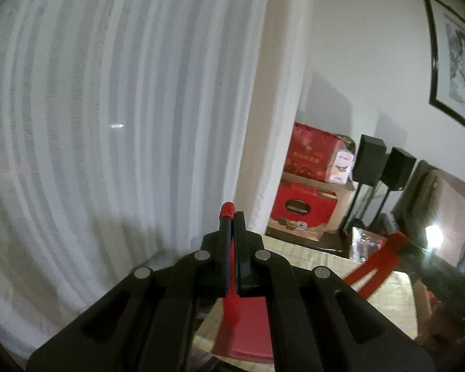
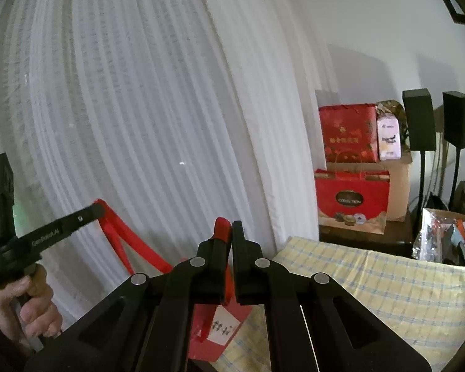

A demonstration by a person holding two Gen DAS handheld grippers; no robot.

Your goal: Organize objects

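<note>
Dim indoor light, diffuse daylight through white curtain [image 1: 124, 124]; bright glare spot at right edge of left wrist view; strong fisheye bending, dark vignetted corners; slight motion blur, soft wall shadows

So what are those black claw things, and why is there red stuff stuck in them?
A person holds two black grabbing tools, one in each hand, each with a camera looking along its fingers. One picture comes from the left tool, the other from the right tool. Both are squeezed shut on the red handles of a red paper bag, lifting it over a checked cloth. In the right picture you can see the person's hand gripping the left tool. Behind are white curtains, red gift boxes and black speakers.
</note>
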